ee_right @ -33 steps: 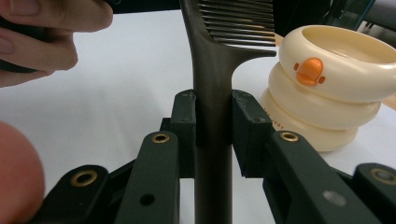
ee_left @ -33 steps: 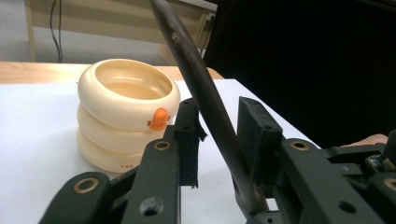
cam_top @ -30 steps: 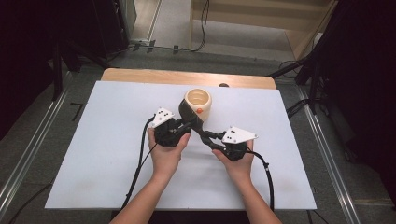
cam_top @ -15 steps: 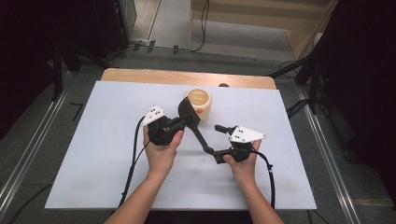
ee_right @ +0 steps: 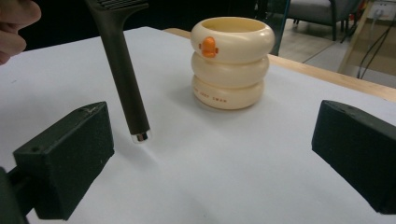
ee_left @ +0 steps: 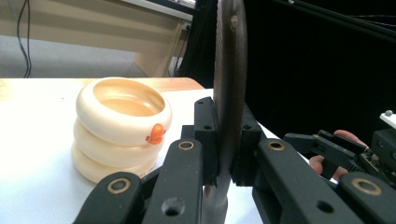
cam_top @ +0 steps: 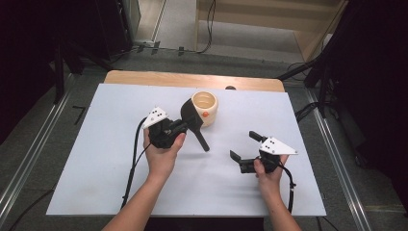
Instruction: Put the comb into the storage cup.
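A dark long-handled brush-like tool (cam_top: 201, 139) is clamped at its flat head by my left gripper (cam_top: 185, 126), which is shut on it; the handle slants down to the right, its tip just above the table. In the left gripper view the tool's head (ee_left: 229, 70) stands edge-on between the jaws of my left gripper (ee_left: 229, 140). A cream ringed cup (cam_top: 205, 107) with an orange duck mark stands right behind it. My right gripper (cam_top: 244, 146) is open and holds nothing, to the right of the handle (ee_right: 123, 70). In its own view, my right gripper (ee_right: 212, 156) faces the cup (ee_right: 231, 60).
The white mat (cam_top: 96, 159) covers a wooden table whose bare strip (cam_top: 159, 78) shows at the back. Cables trail from both grippers toward the front edge. Dark stands and floor rails surround the table.
My right gripper has drawn away from the tool's handle to the right and toward the front, jaws open. The left gripper has shifted slightly left with the tool.
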